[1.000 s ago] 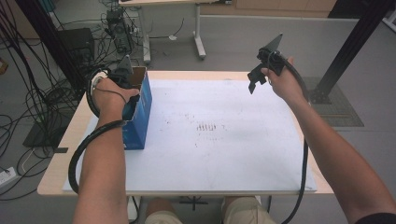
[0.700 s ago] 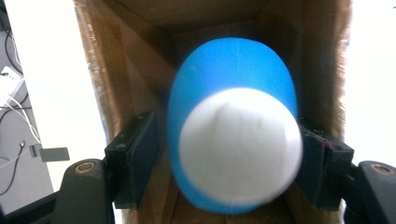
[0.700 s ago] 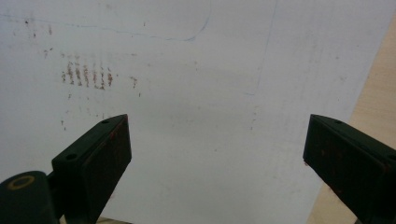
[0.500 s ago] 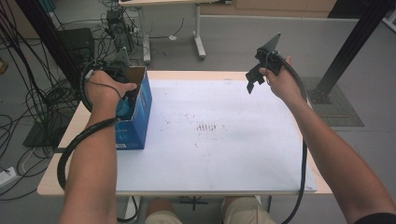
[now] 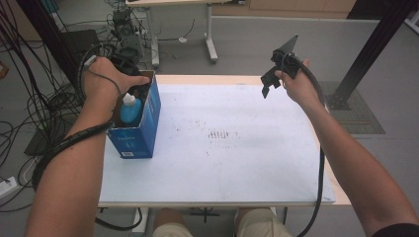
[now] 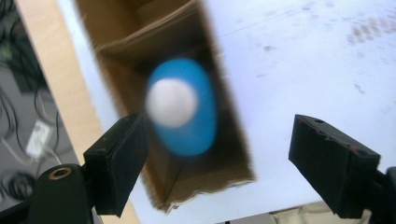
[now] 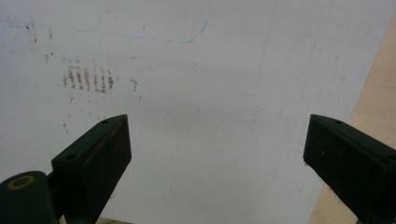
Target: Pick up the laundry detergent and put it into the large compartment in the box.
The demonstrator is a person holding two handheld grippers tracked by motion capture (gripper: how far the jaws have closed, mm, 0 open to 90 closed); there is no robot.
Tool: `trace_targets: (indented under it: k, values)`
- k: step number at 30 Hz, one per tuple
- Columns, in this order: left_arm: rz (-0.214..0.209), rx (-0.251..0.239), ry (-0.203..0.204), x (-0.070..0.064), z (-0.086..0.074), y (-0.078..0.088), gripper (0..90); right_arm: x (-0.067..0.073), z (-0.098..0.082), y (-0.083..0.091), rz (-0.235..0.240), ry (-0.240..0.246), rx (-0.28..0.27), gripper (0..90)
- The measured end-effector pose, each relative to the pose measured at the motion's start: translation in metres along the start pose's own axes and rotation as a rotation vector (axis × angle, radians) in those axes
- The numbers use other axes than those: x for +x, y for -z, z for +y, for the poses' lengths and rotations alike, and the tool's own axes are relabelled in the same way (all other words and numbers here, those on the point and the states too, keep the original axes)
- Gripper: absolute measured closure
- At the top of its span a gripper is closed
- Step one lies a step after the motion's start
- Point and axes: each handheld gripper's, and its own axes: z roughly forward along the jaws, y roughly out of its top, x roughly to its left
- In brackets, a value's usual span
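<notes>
Left tool (image 6: 215, 172): jaws wide apart, empty, now raised clear above the blue carton (image 5: 143, 131), having drawn back from it. Right tool (image 7: 217, 168): jaws wide, empty, held over the white tabletop (image 5: 237, 163). Carton: open-topped, upright at left edge, holding one blue bottle with white cap (image 6: 180, 105). Placement likely complete.

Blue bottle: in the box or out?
In. The blue bottle stands upright inside the open-topped blue box, white cap up; the left gripper hangs above it, open.
</notes>
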Motion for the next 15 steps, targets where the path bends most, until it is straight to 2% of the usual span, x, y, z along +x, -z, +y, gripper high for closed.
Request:
trace_targets:
  k: [2, 4, 5, 6, 8, 10, 12, 15]
  values:
    - [-0.009, -0.008, -0.068, -0.008, 0.002, 0.004, 17.6, -0.001, 0.001, 0.0, 0.002, -0.002, 0.0, 7.5]
    - [-0.016, -0.01, -0.104, -0.014, 0.003, 0.007, 16.7, -0.001, 0.001, 0.0, 0.002, -0.004, 0.0, 7.5]
    - [-0.015, -0.021, -0.145, -0.02, 0.003, 0.009, 16.2, -0.002, 0.001, 0.0, 0.002, -0.005, 0.0, 7.5]
    - [-0.018, -0.021, -0.161, -0.024, 0.003, 0.01, 16.0, -0.002, 0.002, -0.001, 0.0, -0.009, 0.002, 7.5]
    - [-0.025, -0.019, -0.222, -0.031, 0.004, 0.012, 14.4, -0.002, 0.003, -0.001, -0.002, -0.011, 0.006, 7.5]
    - [-0.031, -0.021, -0.253, -0.037, 0.004, 0.013, 14.4, -0.003, 0.004, -0.002, 0.002, -0.012, 0.007, 7.5]
    - [-0.031, -0.017, -0.317, -0.046, 0.005, 0.014, 13.6, -0.004, 0.005, -0.002, 0.002, -0.013, 0.01, 7.5]
    - [-0.027, -0.015, -0.385, -0.057, 0.006, 0.016, 12.8, -0.003, 0.007, -0.003, 0.003, -0.015, 0.013, 7.5]
